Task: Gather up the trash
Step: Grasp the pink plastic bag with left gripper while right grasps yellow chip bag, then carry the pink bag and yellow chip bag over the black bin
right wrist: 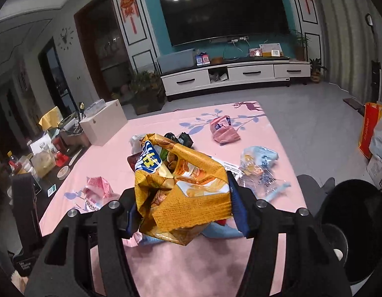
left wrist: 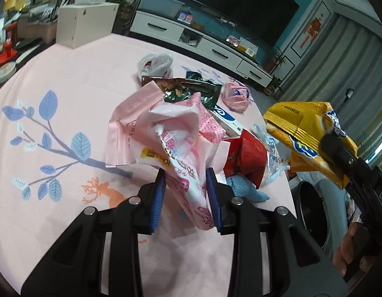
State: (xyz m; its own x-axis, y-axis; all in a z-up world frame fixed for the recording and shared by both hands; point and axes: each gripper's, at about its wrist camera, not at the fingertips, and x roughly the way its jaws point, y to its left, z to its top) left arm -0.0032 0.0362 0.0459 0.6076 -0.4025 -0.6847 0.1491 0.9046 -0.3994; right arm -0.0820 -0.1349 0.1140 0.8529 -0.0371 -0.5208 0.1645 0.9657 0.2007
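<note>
My left gripper (left wrist: 186, 193) is shut on a crumpled pink plastic wrapper (left wrist: 166, 133) and holds it above the pink tablecloth (left wrist: 54, 79). My right gripper (right wrist: 182, 205) is shut on a crumpled yellow snack bag (right wrist: 183, 188), lifted off the table; the bag also shows in the left wrist view (left wrist: 312, 128) at the right. More trash lies on the table: a dark green wrapper (left wrist: 193, 91), a red packet (left wrist: 245, 158), a clear blue-printed wrapper (right wrist: 260, 165), a small pink bag (right wrist: 224, 130) and a white plastic bag (left wrist: 156, 64).
A black bin (right wrist: 354, 222) stands off the table's right edge. A white box (right wrist: 101, 126) and cluttered bottles and trays (right wrist: 42, 158) sit at the table's left. A TV cabinet (right wrist: 235, 74) is beyond the table. An orange bag (right wrist: 369, 128) is on the floor at right.
</note>
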